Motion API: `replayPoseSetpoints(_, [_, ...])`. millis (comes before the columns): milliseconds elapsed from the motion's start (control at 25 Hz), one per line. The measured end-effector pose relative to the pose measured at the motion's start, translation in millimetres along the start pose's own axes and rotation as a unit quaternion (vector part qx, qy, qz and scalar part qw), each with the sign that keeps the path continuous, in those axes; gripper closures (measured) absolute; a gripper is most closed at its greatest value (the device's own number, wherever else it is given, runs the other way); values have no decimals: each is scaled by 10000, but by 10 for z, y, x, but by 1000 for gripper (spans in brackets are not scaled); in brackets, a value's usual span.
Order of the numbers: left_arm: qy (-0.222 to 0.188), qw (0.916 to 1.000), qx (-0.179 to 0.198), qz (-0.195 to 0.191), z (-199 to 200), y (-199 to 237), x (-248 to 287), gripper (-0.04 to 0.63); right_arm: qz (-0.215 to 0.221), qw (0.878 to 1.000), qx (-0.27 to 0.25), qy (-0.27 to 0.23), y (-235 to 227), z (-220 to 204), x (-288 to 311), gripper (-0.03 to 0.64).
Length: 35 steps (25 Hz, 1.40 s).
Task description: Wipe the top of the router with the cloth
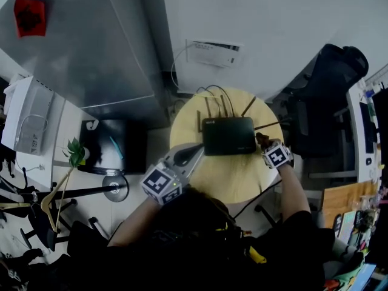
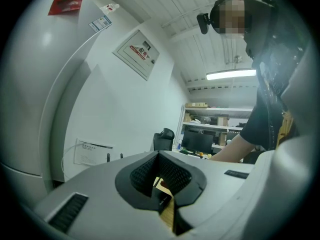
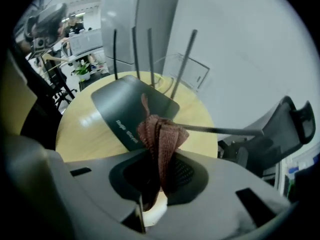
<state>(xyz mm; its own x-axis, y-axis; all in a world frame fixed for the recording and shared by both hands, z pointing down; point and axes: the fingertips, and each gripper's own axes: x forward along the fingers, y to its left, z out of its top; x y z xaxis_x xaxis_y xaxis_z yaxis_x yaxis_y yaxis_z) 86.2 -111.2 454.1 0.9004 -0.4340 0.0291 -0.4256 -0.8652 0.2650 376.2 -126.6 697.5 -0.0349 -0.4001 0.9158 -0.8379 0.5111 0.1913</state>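
Rust-brown cloth (image 3: pixel 161 136): bunched and ribbed. The right gripper (image 3: pixel 159 173) is pinching it, its jaws closing tight on the fold and the loose end poking out ahead toward the router (image 3: pixel 127 111). In the head view the cloth is sitting at the router's right edge; whether it is touching cannot be told.

Router: black, flat and rectangular, lying flat near the middle of the round pale-wood table (image 1: pixel 242 183). Its long axis is running left to right. Antennas (image 3: pixel 150 49) are rising along the far edge, so the back is facing far and the plain front edge is facing near, toward the person. One antenna is leaning out to the right, passing just beside the cloth.

Left gripper (image 1: pixel 195 150): empty, jaws pressed together, tips lying at the router's near-left corner. It is probably bracing the casing, though contact is not certain. Its own view is angling upward at the wall.

Step in hand, as judged: the approach. The cloth is arriving at the edge and the top face is showing bare, so wiping is not yet under way.

Next move, as judged: carrying the cloth over the right edge onto the top, pressing lightly and sweeping leftward along the long axis. The cloth should be staying clear of the right-leaning antenna and the far row, with the left gripper stopping the light casing from sliding.
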Motion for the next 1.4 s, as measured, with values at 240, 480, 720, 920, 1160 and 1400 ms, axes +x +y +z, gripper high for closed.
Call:
replayPoseSetpoints(240, [-35,9981,-29,606,15,195,-146,604,382,9933,735,801,-233,-218,397,552])
replayPoseSetpoints(480, [-16,9955,-26,942,-19,263,-265,604,874,9898,-389,1055,-74,-33,602,552])
replayPoseSetpoints(720, [-44,9941,-27,1082,-17,322,-347,603,1330,9742,-1375,1195,216,-56,620,552])
replayPoseSetpoints(920, [-84,9952,-23,978,-2,335,-345,603,1493,9588,-1473,1914,410,-492,474,552])
replayPoseSetpoints(1160, [-56,9973,-118,720,-13,278,-280,603,1308,9728,-1066,1587,571,-577,434,552])
replayPoseSetpoints(1400, [-80,9988,-139,464,33,197,-205,603,1074,9853,-313,1292,725,-586,448,552])
